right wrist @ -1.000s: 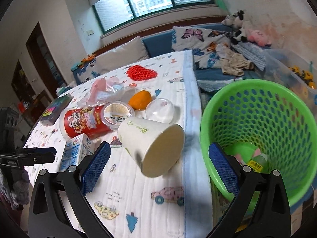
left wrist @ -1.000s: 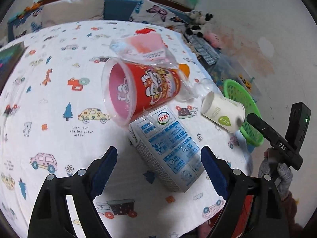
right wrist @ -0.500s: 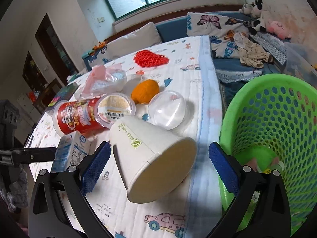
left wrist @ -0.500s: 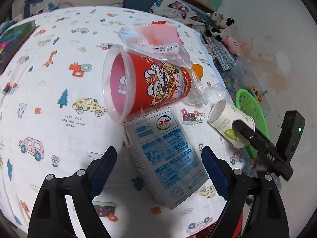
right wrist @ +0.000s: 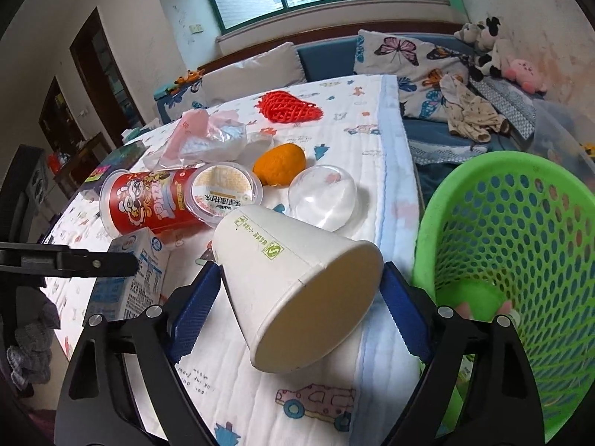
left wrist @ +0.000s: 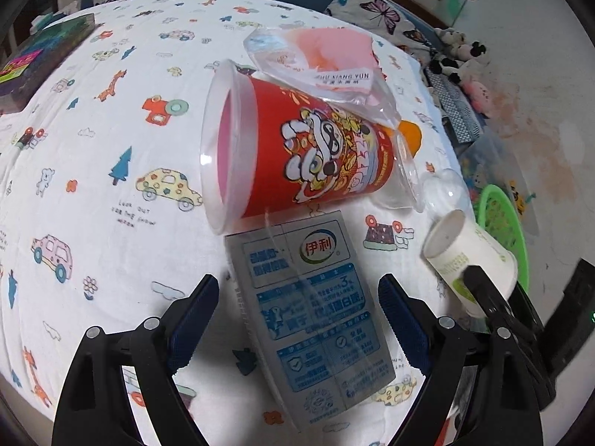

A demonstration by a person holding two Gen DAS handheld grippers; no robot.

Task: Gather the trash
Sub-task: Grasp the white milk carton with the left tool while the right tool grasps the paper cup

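Paper cup (right wrist: pixel 297 282) on its side between my right gripper (right wrist: pixel 299 293) pads.
Mouth faces my camera, base points away toward the table's middle; both jaws spread, left gripper (left wrist: pixel 297 312) straddling the milk carton (left wrist: pixel 308 316).

Bare cloth (left wrist: pixel 93 193) fills the left of the left wrist frame, open for passage. At centre, the red cup (left wrist: pixel 297 156) touches the milk carton (left wrist: pixel 316 312). In the right wrist frame, the green basket (right wrist: pixel 520 245) blocks the right edge beside the paper cup (right wrist: pixel 297 282).

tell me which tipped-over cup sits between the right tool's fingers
The plain white paper cup, mouth facing the camera. The red cartoon-printed cup lies farther back, beside the milk carton.
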